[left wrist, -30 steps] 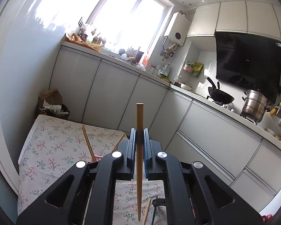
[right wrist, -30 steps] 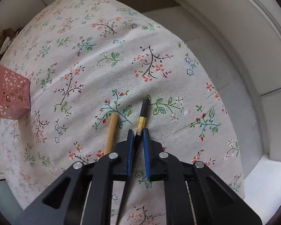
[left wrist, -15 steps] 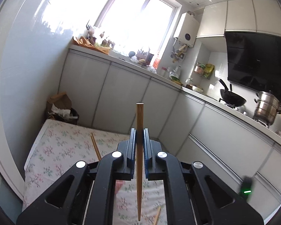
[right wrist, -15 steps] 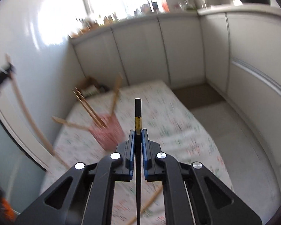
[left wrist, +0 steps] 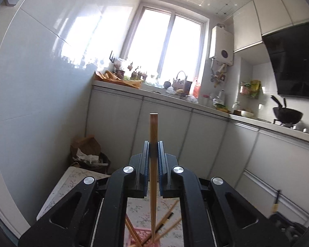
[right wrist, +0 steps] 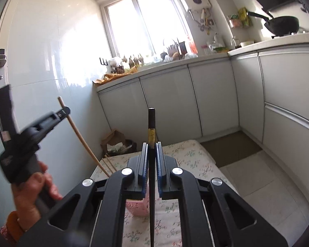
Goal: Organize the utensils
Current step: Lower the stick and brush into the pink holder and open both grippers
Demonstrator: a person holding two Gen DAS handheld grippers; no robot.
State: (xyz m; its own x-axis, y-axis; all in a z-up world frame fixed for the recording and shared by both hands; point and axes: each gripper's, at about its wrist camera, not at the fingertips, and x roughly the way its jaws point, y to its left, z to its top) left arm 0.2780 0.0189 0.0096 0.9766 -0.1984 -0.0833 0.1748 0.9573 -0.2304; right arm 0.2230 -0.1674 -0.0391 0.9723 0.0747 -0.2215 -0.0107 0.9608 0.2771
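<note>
Right gripper [right wrist: 152, 144] has come up off the floral cloth [right wrist: 187, 154] and now points about level at the cabinets, jaws clamped on the black chopstick [right wrist: 151, 123], upright. Left gripper [left wrist: 153, 146] has swung toward the window, clamped on a wooden chopstick [left wrist: 153, 164], tip over the pink holder [left wrist: 138, 234] with other chopsticks [left wrist: 164, 224] inside. Left hand [right wrist: 33, 191] grips its handle.

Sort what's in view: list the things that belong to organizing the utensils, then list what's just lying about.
Part of the job:
- wooden chopstick in the left claw
- dark chopstick in the right claw
- pink holder with chopsticks already in it
- floral-cloth table

Lying about:
- wok
- paper bag
- countertop clutter
</note>
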